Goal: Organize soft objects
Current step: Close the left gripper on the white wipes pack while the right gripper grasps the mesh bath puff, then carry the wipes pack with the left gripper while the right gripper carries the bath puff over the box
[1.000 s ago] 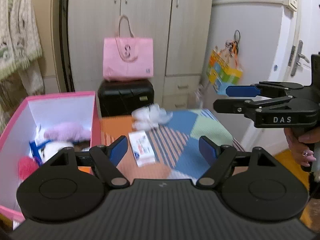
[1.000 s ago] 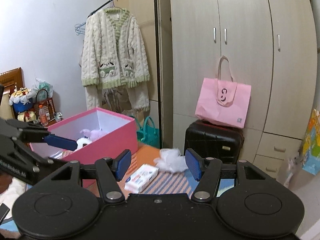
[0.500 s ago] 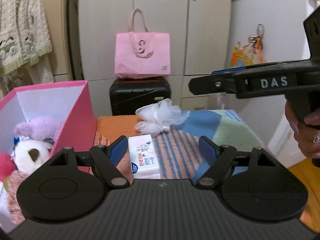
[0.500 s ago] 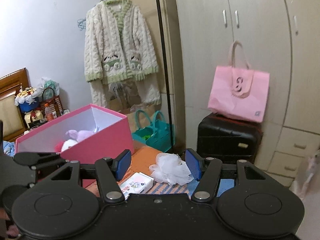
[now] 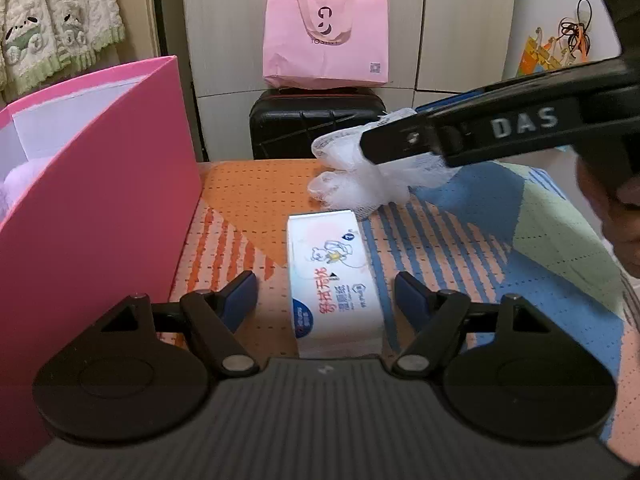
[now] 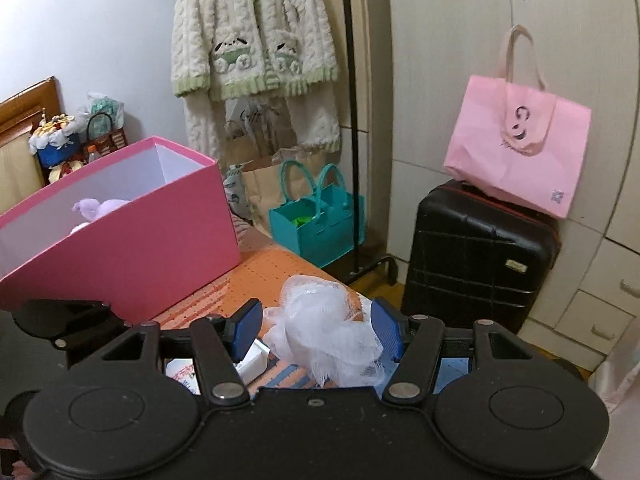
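The left gripper (image 5: 325,294) pointed downward over the patterned tabletop (image 5: 460,248), its jaws apart on either side of the white wet-wipes pack (image 5: 334,280), having just narrowed a little without touching it. The right gripper (image 6: 316,330) also tilted down, jaws apart around the white mesh bath pouf (image 6: 324,328), which lay on the tabletop just beyond the pack; whether the pads pressed it could not be told. A hand (image 5: 612,216) showed at the right edge, behind that gripper. The pink box (image 5: 100,216) stood on the left, with a purple plush toy (image 6: 100,208) inside.
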A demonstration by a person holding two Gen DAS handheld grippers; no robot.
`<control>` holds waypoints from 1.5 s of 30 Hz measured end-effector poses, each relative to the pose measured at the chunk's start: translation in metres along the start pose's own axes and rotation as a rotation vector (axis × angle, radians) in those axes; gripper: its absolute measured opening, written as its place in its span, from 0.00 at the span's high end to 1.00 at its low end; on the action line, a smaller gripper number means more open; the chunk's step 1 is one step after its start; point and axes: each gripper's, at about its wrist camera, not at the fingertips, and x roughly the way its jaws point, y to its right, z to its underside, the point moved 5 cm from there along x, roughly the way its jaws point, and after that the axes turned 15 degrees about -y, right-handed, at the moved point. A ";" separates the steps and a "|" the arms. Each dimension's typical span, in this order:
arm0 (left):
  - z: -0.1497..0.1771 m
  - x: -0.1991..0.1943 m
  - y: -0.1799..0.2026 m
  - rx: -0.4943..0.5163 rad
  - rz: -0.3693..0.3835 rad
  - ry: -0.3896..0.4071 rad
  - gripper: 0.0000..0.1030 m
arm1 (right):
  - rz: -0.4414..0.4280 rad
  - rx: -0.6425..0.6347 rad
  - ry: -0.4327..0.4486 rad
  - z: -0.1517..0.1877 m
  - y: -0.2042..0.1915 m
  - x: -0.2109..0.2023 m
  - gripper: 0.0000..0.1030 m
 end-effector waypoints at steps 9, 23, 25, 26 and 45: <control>0.004 0.005 0.008 0.049 -0.018 0.036 0.33 | -0.033 0.031 -0.097 0.002 0.010 0.040 0.32; 0.004 -0.003 0.007 0.063 0.060 0.042 0.62 | 0.033 0.101 -0.045 0.035 0.007 0.016 0.61; 0.006 -0.006 0.006 0.059 0.087 0.033 0.62 | 0.051 0.137 -0.029 0.042 0.007 0.008 0.61; 0.006 -0.007 0.006 0.058 0.097 0.032 0.62 | 0.055 0.146 -0.020 0.045 0.006 0.004 0.60; 0.038 -0.051 0.005 0.065 0.149 0.028 0.62 | 0.193 0.323 0.024 0.095 -0.015 -0.052 0.59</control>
